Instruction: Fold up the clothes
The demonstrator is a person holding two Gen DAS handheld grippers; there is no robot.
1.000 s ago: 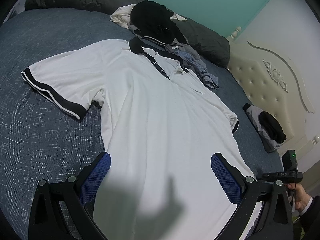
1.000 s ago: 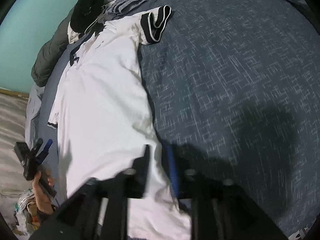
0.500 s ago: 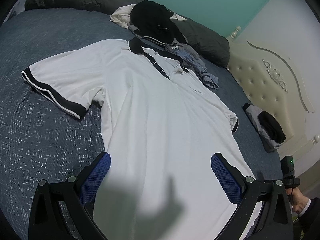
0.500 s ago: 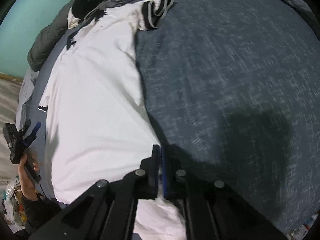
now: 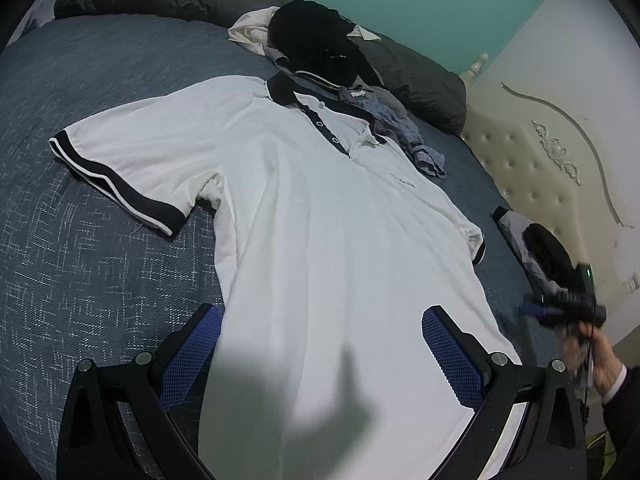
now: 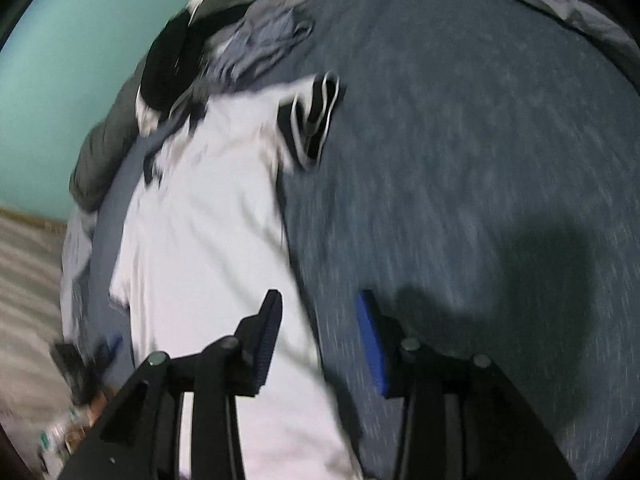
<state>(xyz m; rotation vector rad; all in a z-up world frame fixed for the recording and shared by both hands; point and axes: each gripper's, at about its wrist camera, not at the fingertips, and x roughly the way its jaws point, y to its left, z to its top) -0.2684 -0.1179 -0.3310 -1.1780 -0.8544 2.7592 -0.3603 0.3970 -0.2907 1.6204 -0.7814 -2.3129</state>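
A white polo shirt [image 5: 320, 220] with black collar and black-banded sleeves lies spread face up on the blue bed. My left gripper [image 5: 320, 332] hangs open over its lower half, the blue pads wide apart and holding nothing. In the right wrist view, which is blurred, the same shirt [image 6: 208, 220] runs up the left side. My right gripper [image 6: 318, 324] stands open above the shirt's side edge, one pad over white cloth and the other over the bedcover. From the left wrist view the right gripper [image 5: 568, 304] shows blurred at the bed's right side, held by a hand.
A heap of clothes [image 5: 312, 48] with a black garment on top lies beyond the collar, beside grey pillows [image 5: 420, 80]. A small grey and black bundle [image 5: 532, 248] sits near the cream tufted headboard [image 5: 532, 168]. The blue bedcover [image 6: 460, 160] stretches bare to the shirt's right.
My right gripper was shut on the shirt's side edge half a second ago and has now opened and let go, swinging quickly. The left gripper and the shirt have stayed put.
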